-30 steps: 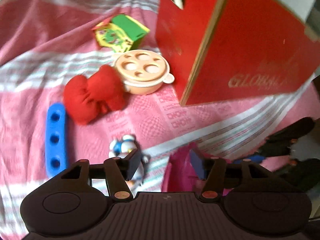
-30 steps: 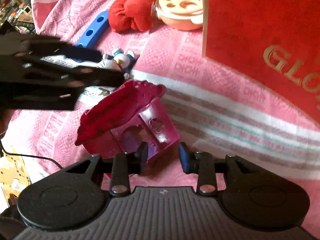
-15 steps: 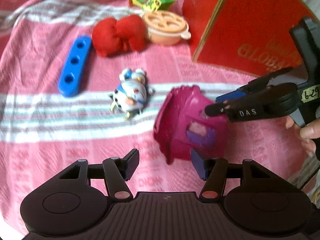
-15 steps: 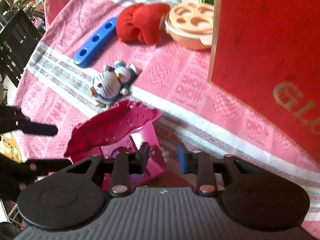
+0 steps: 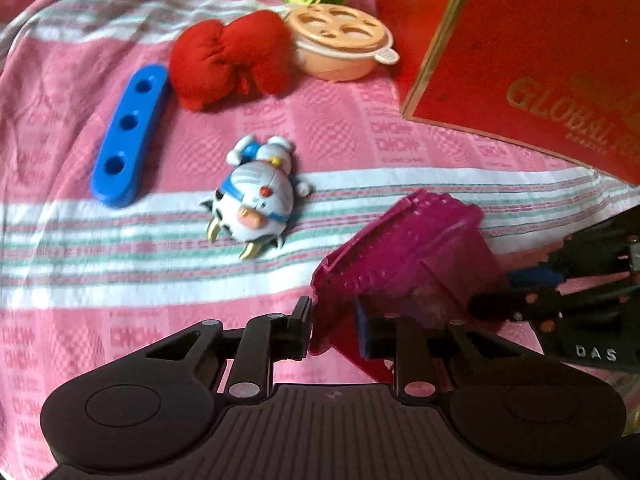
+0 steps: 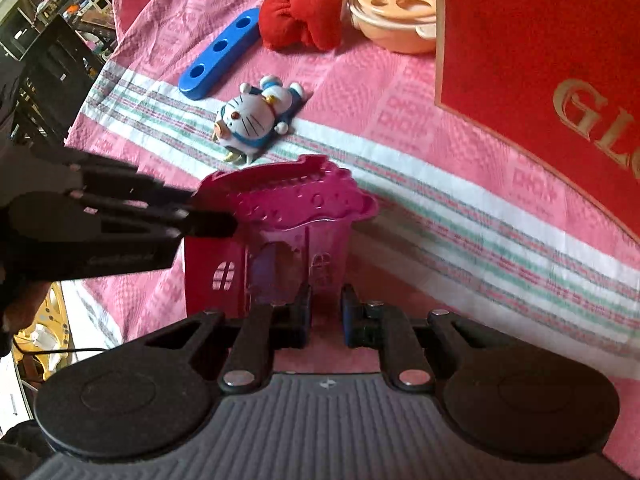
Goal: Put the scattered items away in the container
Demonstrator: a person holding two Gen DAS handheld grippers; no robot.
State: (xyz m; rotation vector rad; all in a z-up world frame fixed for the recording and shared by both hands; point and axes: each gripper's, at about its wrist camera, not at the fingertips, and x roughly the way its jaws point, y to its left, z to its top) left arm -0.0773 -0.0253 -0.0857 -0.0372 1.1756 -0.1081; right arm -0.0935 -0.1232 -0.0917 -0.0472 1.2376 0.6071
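Left wrist view: left hand-held gripper (image 5: 334, 326) has just closed, clamping the magenta toy house (image 5: 404, 256).

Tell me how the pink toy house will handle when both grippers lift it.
The pink toy house looks like thin hollow plastic, so probably light and slightly flexible. Its glossy walls may slip in the pads. The left gripper and right gripper, both just closing, pinch only thin edges, so it could twist.
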